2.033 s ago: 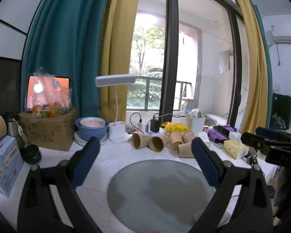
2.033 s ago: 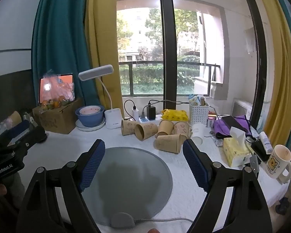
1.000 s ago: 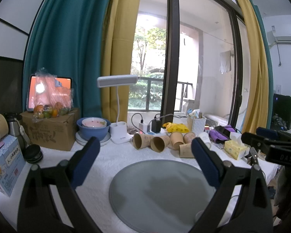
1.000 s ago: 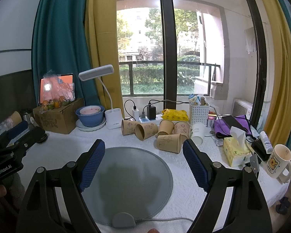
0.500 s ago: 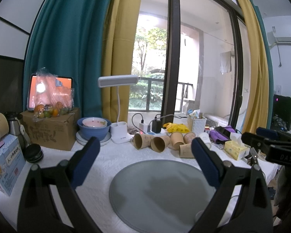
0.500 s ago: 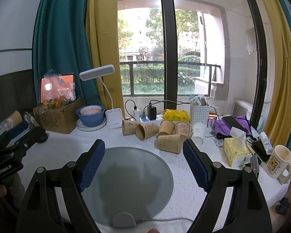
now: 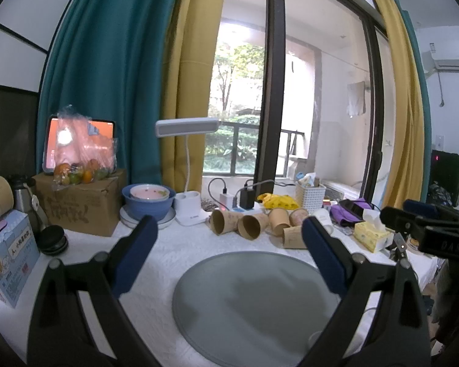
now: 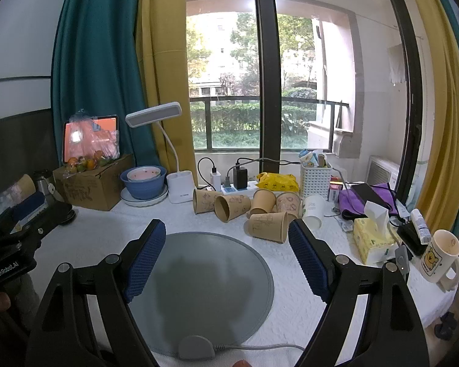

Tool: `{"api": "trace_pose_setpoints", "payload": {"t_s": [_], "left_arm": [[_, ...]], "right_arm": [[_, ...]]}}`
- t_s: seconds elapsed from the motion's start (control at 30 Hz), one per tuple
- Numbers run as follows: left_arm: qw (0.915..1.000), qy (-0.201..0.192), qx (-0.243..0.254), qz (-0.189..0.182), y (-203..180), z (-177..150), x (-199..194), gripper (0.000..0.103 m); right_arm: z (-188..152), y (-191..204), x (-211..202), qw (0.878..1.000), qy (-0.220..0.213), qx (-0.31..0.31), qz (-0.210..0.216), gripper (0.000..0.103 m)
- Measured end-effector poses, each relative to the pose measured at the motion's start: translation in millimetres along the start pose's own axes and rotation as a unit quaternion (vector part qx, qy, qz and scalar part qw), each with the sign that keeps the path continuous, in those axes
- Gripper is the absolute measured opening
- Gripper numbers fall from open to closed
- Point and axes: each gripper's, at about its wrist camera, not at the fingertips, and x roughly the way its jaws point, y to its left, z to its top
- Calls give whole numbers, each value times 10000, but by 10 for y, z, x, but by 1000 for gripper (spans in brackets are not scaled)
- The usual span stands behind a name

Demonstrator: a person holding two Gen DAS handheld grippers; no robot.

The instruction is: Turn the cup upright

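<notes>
Several brown paper cups point(image 8: 232, 207) lie on their sides in a cluster on the white table behind a round grey mat point(image 8: 199, 287); the nearest cup point(image 8: 267, 227) lies just past the mat's far right edge. A white paper cup point(image 8: 312, 211) stands mouth down beside them. The cluster also shows in the left wrist view point(image 7: 251, 225). My right gripper point(image 8: 226, 260) is open and empty above the mat. My left gripper point(image 7: 228, 253) is open and empty above the mat's point(image 7: 254, 302) left side.
A desk lamp point(image 8: 180, 183), blue bowl point(image 8: 143, 182), cardboard box point(image 8: 91, 188), power strip with chargers point(image 8: 235, 183) and white basket point(image 8: 315, 179) line the back. A tissue pack point(image 8: 371, 241) and a mug point(image 8: 440, 255) sit at the right. A blue box point(image 7: 7, 260) stands left.
The left wrist view has drifted very slightly; cups and both grippers stay as they were.
</notes>
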Motion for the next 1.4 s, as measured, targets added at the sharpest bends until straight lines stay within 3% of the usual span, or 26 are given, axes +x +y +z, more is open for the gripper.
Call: {"api": "trace_pose_setpoints", "payload": {"t_s": [0.4, 0.7, 1.0, 1.4], "left_arm": [[10000, 65, 2, 41, -12, -14, 78, 96], [9977, 614, 274, 3, -153, -108, 563, 96], [9896, 1263, 669, -173, -326, -37, 1413, 96], [9656, 2262, 1178, -513, -627, -162, 2806, 96]], "right_arm": [[10, -7, 56, 10000, 33, -11, 58, 85], [-40, -274, 495, 9992, 352, 209, 12, 85], [4, -678, 1099, 9965, 622, 540, -117, 85], [-9, -1241, 2055, 9886, 1197, 866, -283, 85]]}}
